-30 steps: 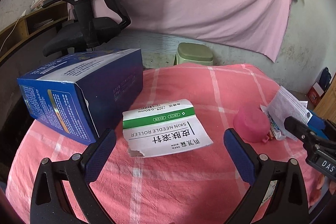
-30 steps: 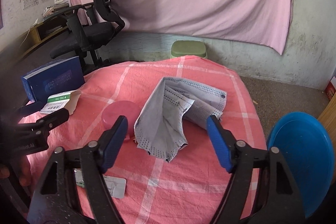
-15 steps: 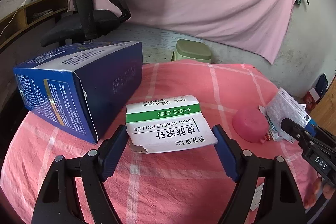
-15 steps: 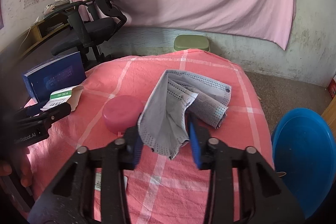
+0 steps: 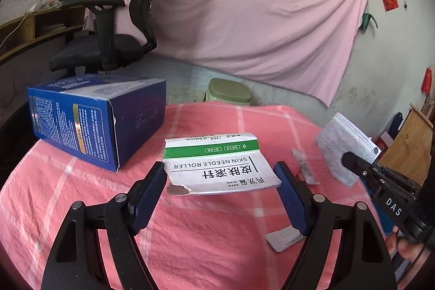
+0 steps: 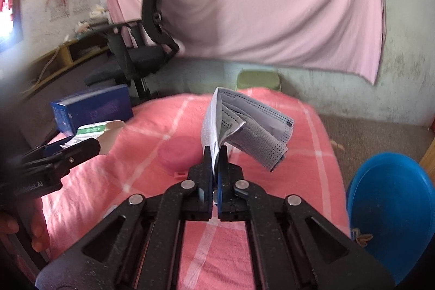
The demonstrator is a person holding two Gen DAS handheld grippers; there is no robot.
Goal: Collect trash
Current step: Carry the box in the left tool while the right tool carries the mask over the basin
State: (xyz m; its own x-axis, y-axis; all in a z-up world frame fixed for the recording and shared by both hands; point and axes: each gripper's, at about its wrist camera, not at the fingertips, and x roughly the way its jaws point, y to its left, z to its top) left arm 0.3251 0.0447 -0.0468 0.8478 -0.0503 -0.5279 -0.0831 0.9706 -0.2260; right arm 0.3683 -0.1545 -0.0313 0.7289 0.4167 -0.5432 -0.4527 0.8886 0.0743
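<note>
Only the right wrist view shows the blue bin (image 6: pixel 388 211) beside the table (image 6: pixel 272 249) and the right gripper (image 6: pixel 216 154) clamped on the mask (image 6: pixel 244 124), now lifted; a second ago its jaws stood wide. The left gripper (image 5: pixel 220 181), earlier wide too, grips the carton (image 5: pixel 217 165), raised off the cloth

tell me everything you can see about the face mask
The face mask is a used grey-blue disposable one of thin nonwoven fabric with stitched, dotted edges, crumpled and folded over on itself. The right gripper is shut on its lower left edge, holding it above the pink checked cloth. Its free end droops to the right.
</note>
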